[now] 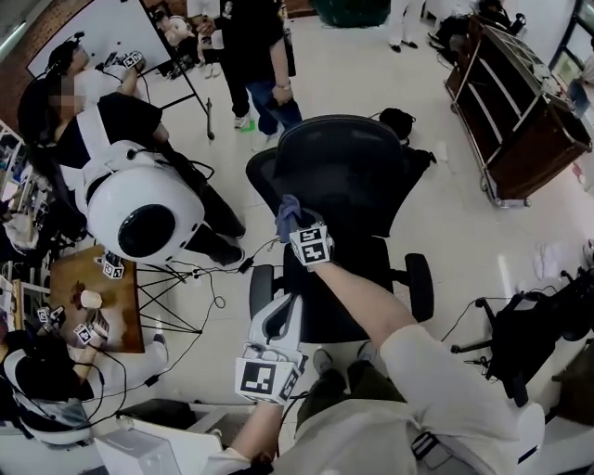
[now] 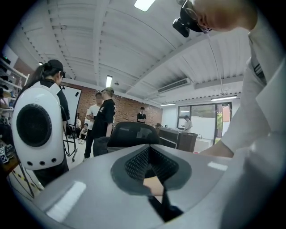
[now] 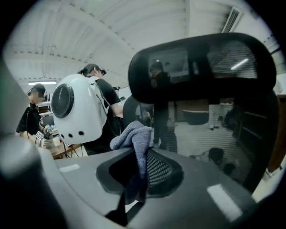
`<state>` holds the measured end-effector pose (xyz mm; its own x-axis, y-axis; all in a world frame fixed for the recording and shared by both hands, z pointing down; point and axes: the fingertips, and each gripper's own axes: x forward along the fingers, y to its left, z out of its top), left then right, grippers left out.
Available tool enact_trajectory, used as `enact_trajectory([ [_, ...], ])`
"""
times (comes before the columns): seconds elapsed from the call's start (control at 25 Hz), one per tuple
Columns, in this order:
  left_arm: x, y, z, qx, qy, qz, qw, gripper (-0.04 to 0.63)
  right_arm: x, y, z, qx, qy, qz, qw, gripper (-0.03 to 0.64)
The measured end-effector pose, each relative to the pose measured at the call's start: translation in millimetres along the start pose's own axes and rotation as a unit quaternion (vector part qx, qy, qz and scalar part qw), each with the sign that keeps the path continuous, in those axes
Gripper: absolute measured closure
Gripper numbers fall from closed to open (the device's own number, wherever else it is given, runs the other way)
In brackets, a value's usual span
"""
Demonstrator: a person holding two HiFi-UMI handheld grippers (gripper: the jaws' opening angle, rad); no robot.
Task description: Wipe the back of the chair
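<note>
surface: pale floor (image 1: 371, 74) | on it: black office chair (image 1: 348, 176), wooden cart (image 1: 515, 111), black bag (image 1: 397, 121), loose cables (image 1: 215, 299)

Bright, even light falls from ceiling lamps (image 2: 144, 4) above the left hand-held gripper (image 2: 155, 181), and shadows on the floor (image 1: 390, 83) are faint. Both gripper views bulge, with black corners. In the right hand-held gripper (image 3: 139, 172) the cloth (image 3: 134, 134) is blurred; beyond it the chair back (image 3: 201, 67) is backlit and dark.

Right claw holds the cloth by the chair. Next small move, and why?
Probably ease the right claw forward until the blue-grey cloth it clamps meets the black mesh chair back; in the right gripper view the cloth looks short of it.
</note>
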<state>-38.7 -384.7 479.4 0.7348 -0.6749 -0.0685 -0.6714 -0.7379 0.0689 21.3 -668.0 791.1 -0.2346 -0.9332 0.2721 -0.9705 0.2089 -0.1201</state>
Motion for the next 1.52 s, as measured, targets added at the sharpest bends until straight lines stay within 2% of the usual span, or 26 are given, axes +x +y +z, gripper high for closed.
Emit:
enact_trajectory([
  [0.2, 1, 30, -2, -0.011, 0.006, 0.041, 0.9991, 0.529, 74, 10, -29, 0.007, 0.055, 0.008, 0.998, 0.571],
  [0.28, -2, 49, -6, -0.008, 0.012, 0.061, 0.9981, 0.529, 86, -3, -23, 0.009, 0.056, -0.005, 0.998, 0.571],
  [0.4, -9, 72, -7, 0.021, 0.020, 0.080, 0.9964, 0.529, 83, -38, -30, 0.023, 0.065, -0.042, 0.997, 0.571],
  [0.56, -3, 72, -6, 0.008, 0.007, 0.043, 0.9990, 0.529, 31, -117, -43, 0.029, 0.057, -0.118, 0.991, 0.572],
  [0.76, 5, 38, -13, -0.010, -0.006, -0.021, 0.9997, 0.529, -77, -251, -74, 0.057, 0.062, -0.242, 0.967, 0.572],
  [0.84, 11, 18, -19, -0.013, -0.005, -0.042, 0.9990, 0.529, -110, -290, -81, 0.068, 0.063, -0.263, 0.960, 0.572],
  [0.96, 22, -7, -28, -0.013, 0.001, -0.059, 0.9982, 0.529, -131, -316, -80, 0.074, 0.061, -0.260, 0.961, 0.572],
  [1.08, 34, -13, -23, -0.009, 0.002, -0.057, 0.9984, 0.529, -116, -287, -62, 0.082, 0.031, -0.233, 0.969, 0.572],
  [1.16, 31, -6, -17, -0.009, 0.000, -0.047, 0.9989, 0.529, -88, -221, -55, 0.072, 0.015, -0.177, 0.981, 0.572],
  [1.28, 16, 15, -8, -0.007, -0.006, -0.016, 0.9998, 0.529, -33, -91, -49, 0.042, 0.009, -0.076, 0.996, 0.572],
  [1.4, 8, 30, -3, -0.001, -0.006, 0.023, 0.9997, 0.529, 18, -10, -63, 0.030, 0.037, -0.017, 0.999, 0.572],
  [1.52, 6, 41, -6, 0.000, 0.005, 0.061, 0.9981, 0.529, 58, 10, -81, 0.031, 0.068, -0.002, 0.997, 0.572],
])
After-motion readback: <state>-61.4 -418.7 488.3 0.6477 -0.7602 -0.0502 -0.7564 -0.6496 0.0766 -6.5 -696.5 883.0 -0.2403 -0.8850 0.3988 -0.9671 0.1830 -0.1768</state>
